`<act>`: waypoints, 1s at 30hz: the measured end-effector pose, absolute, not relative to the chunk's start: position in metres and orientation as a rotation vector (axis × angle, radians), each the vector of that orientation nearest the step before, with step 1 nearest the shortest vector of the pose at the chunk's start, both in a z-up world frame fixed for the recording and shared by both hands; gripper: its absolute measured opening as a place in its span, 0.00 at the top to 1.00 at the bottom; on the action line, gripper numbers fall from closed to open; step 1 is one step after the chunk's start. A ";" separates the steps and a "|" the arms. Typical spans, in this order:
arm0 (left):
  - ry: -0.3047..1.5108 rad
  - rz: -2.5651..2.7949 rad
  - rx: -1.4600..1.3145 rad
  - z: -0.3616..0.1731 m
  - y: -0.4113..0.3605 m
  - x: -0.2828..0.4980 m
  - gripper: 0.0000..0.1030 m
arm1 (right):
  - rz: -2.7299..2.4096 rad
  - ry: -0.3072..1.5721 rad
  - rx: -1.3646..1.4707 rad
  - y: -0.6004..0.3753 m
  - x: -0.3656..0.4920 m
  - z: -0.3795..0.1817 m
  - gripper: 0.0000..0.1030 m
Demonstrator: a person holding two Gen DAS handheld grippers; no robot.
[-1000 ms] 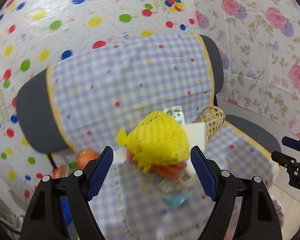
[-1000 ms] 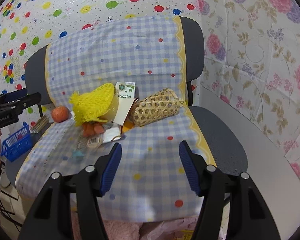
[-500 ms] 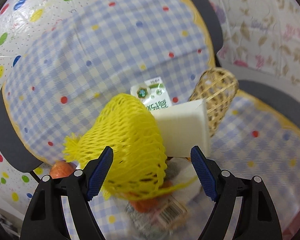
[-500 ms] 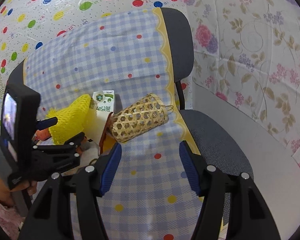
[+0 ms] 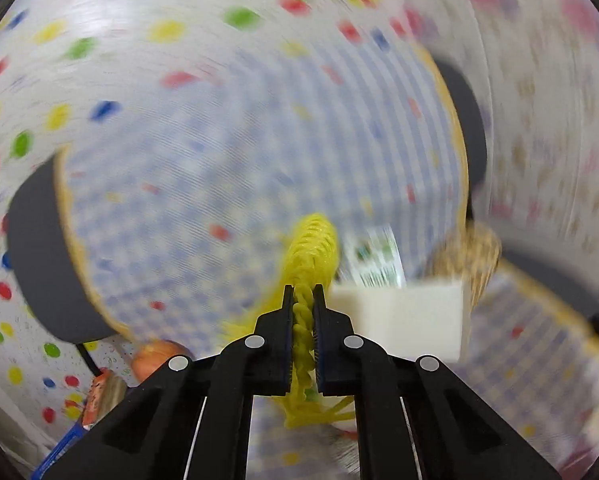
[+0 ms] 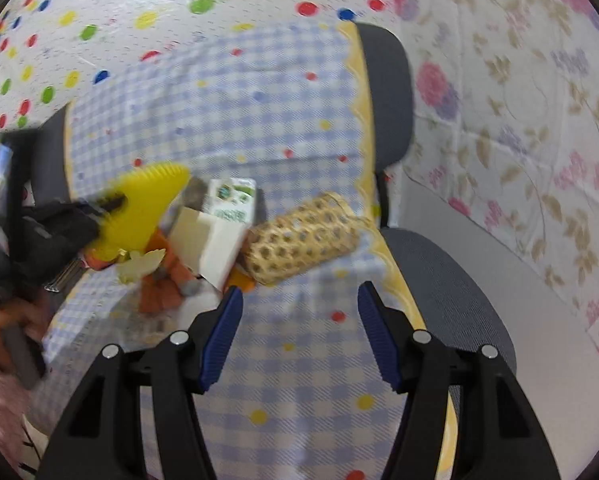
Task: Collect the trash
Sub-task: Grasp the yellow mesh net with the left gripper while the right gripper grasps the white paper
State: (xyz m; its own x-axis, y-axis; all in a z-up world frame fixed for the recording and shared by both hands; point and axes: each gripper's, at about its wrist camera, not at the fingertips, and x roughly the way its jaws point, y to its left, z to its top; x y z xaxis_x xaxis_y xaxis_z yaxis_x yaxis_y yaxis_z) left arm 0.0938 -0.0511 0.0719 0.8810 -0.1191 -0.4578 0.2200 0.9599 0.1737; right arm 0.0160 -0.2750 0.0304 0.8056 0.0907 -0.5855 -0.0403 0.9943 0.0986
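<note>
My left gripper [image 5: 302,294] is shut on a yellow foam fruit net [image 5: 311,248], squeezed flat between the jaws; the view is motion-blurred. In the right wrist view the net [image 6: 147,204] is held by the left gripper [image 6: 99,210] above the trash pile on the chair seat. A white foam block [image 5: 403,318] and a green-and-white milk carton [image 6: 229,200] sit beside it, with orange wrappers [image 6: 163,280] below. My right gripper [image 6: 299,300] is open and empty, just in front of a woven basket [image 6: 303,238] lying on its side.
The trash lies on an office chair covered by a blue checked cloth [image 6: 299,380]. An orange fruit [image 5: 155,360] and a blue basket [image 5: 59,452] are at the lower left. Dotted and floral sheets line the walls behind.
My left gripper closed on the yellow net and lifted it off the pile. My right gripper moved closer to the basket and stayed open.
</note>
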 end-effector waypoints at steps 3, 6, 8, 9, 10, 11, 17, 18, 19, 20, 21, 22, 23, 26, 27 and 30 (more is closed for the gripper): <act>0.423 -0.187 0.140 0.106 -0.005 0.067 0.92 | 0.117 0.623 0.070 -0.255 0.023 0.038 0.37; 0.430 -0.201 0.087 0.108 0.030 0.042 0.92 | 0.169 0.638 0.067 -0.233 0.031 0.037 0.36; 0.463 -0.216 0.046 0.096 0.048 0.034 0.92 | 0.198 0.651 0.059 -0.219 0.037 0.033 0.36; 0.481 -0.223 0.018 0.088 0.055 0.033 0.92 | 0.200 0.658 0.046 -0.214 0.040 0.031 0.36; 0.497 -0.232 -0.002 0.082 0.058 0.030 0.92 | 0.206 0.670 0.037 -0.209 0.044 0.027 0.37; 0.514 -0.233 -0.011 0.071 0.061 0.029 0.92 | 0.217 0.680 0.036 -0.204 0.048 0.024 0.44; 0.563 -0.231 -0.091 0.030 0.072 0.036 0.92 | 0.261 0.734 0.007 -0.173 0.073 0.004 0.53; 0.564 -0.226 -0.101 0.026 0.075 0.037 0.92 | 0.237 0.730 -0.002 -0.173 0.076 0.002 0.53; 0.565 -0.225 -0.108 0.024 0.076 0.037 0.92 | 0.197 0.727 0.000 -0.178 0.082 0.000 0.53; 0.565 -0.227 -0.114 0.022 0.077 0.038 0.92 | 0.172 0.730 0.015 -0.184 0.085 -0.002 0.51; 0.567 -0.228 -0.118 0.020 0.078 0.039 0.92 | 0.145 0.735 0.050 -0.194 0.091 -0.005 0.51; 0.571 -0.229 -0.117 0.019 0.079 0.040 0.92 | 0.131 0.739 0.078 -0.203 0.094 -0.008 0.51; 0.573 -0.229 -0.116 0.017 0.080 0.040 0.92 | 0.106 0.749 0.115 -0.215 0.101 -0.012 0.51; 0.581 -0.234 -0.117 0.015 0.080 0.043 0.92 | 0.085 0.770 0.145 -0.231 0.115 -0.022 0.65; 0.584 -0.237 -0.118 0.015 0.079 0.045 0.92 | 0.096 0.773 0.158 -0.232 0.119 -0.023 0.68; 0.587 -0.243 -0.111 0.014 0.076 0.047 0.92 | 0.115 0.787 0.164 -0.229 0.136 -0.027 0.70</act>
State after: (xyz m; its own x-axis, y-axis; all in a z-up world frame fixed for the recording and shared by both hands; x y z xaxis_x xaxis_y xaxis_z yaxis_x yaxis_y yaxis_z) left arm 0.0471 0.0759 0.0137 0.8050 -0.2578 -0.5343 0.1946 0.9656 -0.1726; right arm 0.1357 -0.2290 -0.0269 0.7009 0.1634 -0.6943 -0.0415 0.9811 0.1890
